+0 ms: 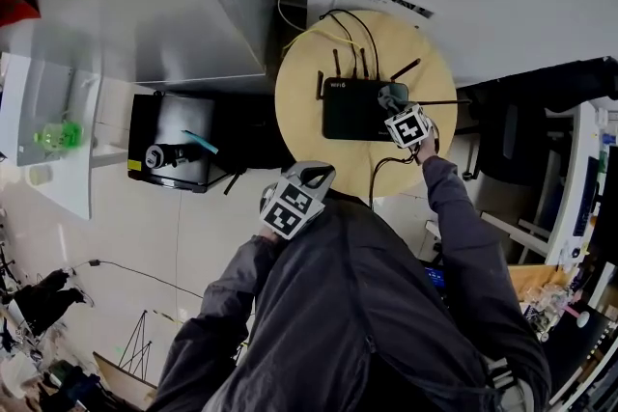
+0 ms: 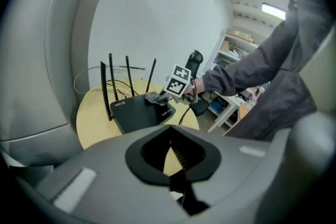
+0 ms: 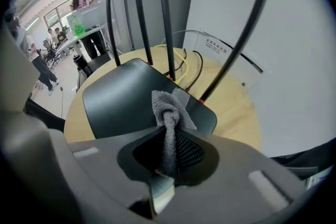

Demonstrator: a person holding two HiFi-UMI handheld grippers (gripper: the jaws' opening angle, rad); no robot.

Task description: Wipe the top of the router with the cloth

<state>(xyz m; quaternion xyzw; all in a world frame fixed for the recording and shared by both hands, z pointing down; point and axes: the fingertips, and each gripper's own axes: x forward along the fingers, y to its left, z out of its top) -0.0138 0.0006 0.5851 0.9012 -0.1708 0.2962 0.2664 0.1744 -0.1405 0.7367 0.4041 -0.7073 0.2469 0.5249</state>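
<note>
My left gripper (image 1: 309,177) hangs at the near edge of the round wooden counter (image 1: 299,101), its fingers clenched together on nothing. Farther in and to the right, my right gripper (image 3: 170,162) has its fingers clamped on the grey cloth (image 3: 169,110). The cloth's bunched end touches the top of the black router (image 3: 118,97), on its right part. The router lies mid-counter with its antennas (image 3: 167,29) rising from its far edge. Cables (image 1: 340,15) loop beyond them towards the far wall.
</note>
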